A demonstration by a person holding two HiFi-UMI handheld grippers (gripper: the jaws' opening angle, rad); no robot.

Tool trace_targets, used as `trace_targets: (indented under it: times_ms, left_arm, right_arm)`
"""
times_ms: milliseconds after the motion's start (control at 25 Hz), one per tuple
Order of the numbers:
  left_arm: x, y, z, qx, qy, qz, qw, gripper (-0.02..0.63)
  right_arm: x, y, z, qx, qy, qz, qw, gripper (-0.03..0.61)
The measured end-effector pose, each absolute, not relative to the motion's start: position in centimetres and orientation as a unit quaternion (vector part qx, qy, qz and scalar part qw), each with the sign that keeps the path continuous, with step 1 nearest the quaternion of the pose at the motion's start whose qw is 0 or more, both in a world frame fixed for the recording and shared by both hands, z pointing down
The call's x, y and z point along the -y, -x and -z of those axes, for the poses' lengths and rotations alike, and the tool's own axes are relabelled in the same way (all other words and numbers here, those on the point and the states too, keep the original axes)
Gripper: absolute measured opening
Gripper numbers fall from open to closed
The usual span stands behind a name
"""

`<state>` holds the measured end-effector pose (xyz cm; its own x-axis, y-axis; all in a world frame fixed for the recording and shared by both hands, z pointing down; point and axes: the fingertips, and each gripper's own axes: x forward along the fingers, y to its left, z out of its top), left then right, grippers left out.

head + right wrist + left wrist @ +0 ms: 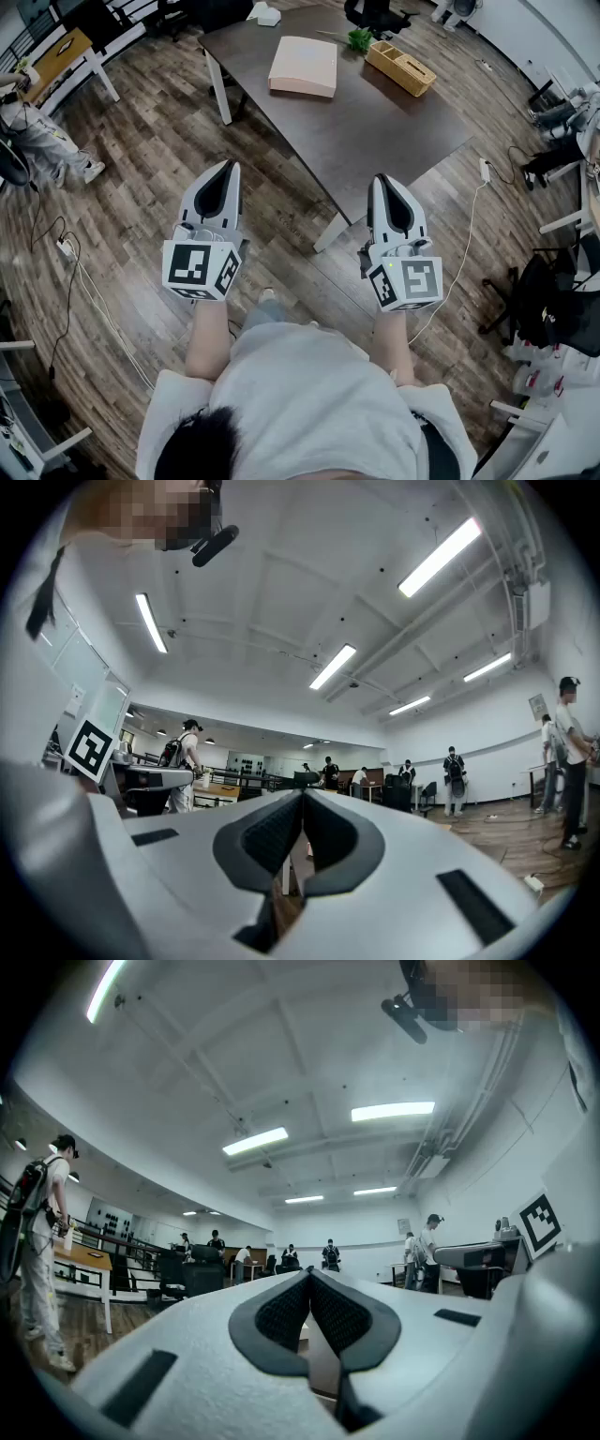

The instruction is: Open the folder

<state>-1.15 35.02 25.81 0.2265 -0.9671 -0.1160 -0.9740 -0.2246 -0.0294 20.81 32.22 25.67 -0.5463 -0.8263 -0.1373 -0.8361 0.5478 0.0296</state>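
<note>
Near folder (303, 66): wooden tray (400, 67), green plant (359, 39).

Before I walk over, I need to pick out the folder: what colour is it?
Pale pink; the folder shows best in the head view, on the dark table.

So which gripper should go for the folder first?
Right, narrowly: the right gripper sits by the table corner, the left gripper over floor. Both are shut, empty, and short of the folder.
</note>
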Motion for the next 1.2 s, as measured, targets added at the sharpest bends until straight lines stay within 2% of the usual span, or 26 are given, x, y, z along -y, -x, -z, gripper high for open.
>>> trace_targets:
  times_ms: [360,840,1200]
  left_arm:
    - [-33.4,3.0,-25.5,-0.616,0.786,-0.033,0.050,0.008]
    - [-29.0,9.9,-24.8,-0.609,0.789,-0.039,0.069,0.008]
    - [-25.0,11.0,-26.5,-0.595,0.801,-0.046,0.045,0.008]
  right_arm:
    - [-30.6,-18.8,-25.3,-0.876,0.477,-0.045,0.062,0.012]
    - [-26.2,-12.3,-24.5,-0.870,0.481,-0.060,0.087,0.012]
    - [-22.5,-10.9,-25.7,-0.867,0.490,-0.053,0.072,0.012]
